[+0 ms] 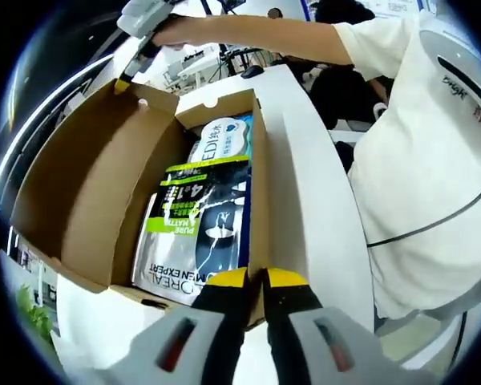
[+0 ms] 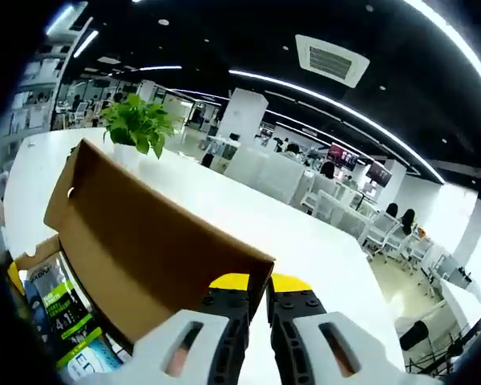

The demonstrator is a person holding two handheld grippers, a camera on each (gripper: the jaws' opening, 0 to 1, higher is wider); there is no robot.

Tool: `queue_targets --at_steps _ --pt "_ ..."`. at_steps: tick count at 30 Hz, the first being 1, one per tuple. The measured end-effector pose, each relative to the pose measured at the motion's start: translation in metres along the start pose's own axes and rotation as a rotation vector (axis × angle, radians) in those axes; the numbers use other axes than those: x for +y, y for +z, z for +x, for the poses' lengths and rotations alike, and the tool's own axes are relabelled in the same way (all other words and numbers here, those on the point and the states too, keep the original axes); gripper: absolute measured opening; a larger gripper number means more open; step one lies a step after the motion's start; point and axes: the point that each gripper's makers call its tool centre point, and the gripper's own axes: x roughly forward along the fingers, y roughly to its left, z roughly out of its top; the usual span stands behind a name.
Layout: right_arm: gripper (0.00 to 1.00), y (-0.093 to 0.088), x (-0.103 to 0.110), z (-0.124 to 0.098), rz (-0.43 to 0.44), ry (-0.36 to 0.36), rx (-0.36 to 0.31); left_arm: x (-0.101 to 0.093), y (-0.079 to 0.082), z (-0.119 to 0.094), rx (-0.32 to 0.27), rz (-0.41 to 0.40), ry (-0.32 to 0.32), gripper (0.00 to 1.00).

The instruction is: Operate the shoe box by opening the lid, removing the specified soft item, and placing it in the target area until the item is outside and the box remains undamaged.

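Pinching the lid (image 2: 144, 249), right hand-held gripper (image 2: 260, 282); left hand-held gripper (image 1: 255, 278) clamps box wall (image 1: 259, 184).

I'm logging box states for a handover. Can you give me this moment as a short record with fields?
box: brown cardboard shoe box, lid swung open
contents: soft pouches lying flat inside, a dark one with a green band over a pale blue one
left gripper: jaws shut on the box's near side wall
right gripper: jaws shut on the lid's edge
surface: white table
background: potted plant
item removed: not yet
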Motion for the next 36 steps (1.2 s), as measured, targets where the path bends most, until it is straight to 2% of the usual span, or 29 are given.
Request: queue_targets --at_steps 2,4,8,14,17,19,21,25,27,30,35,36 --pt "0.04 0.0 0.002 0.0 -0.007 0.004 -0.006 0.0 0.0 0.0 -0.002 0.003 0.001 0.06" --pt "0.04 -0.002 0.0 0.008 0.02 0.02 0.003 0.0 0.0 0.001 -0.002 0.016 -0.002 0.06" --pt "0.03 -0.005 0.001 0.017 0.04 0.031 0.038 -0.002 -0.001 0.006 0.005 0.027 -0.006 0.07" --pt "0.04 -0.011 0.003 0.028 -0.021 0.028 0.093 -0.002 -0.001 0.005 0.007 0.031 -0.008 0.07" --pt "0.04 -0.014 0.003 0.035 -0.024 0.027 0.116 -0.002 -0.001 0.005 0.005 0.031 -0.011 0.07" --pt "0.03 -0.018 0.005 0.04 0.048 0.061 0.139 -0.002 -0.001 0.005 0.007 0.028 -0.014 0.07" --pt "0.03 -0.024 0.005 0.048 0.113 0.113 0.194 -0.002 -0.001 0.005 0.006 0.026 -0.015 0.07" --pt "0.02 -0.033 0.007 0.056 0.24 0.164 0.332 -0.002 -0.001 0.005 0.01 0.03 -0.013 0.07" --pt "0.01 -0.038 0.008 0.058 0.264 0.163 0.371 -0.002 -0.001 0.005 0.01 0.028 -0.013 0.07" --pt "0.0 -0.044 0.011 0.07 0.243 0.147 0.419 -0.002 -0.001 0.005 0.007 0.028 -0.01 0.07" --pt "0.0 -0.061 0.01 0.078 0.397 0.145 0.574 -0.002 -0.002 0.005 0.007 0.026 -0.013 0.07" --pt "0.0 -0.062 0.01 0.078 0.403 0.145 0.581 -0.002 -0.002 0.005 0.007 0.025 -0.013 0.07"
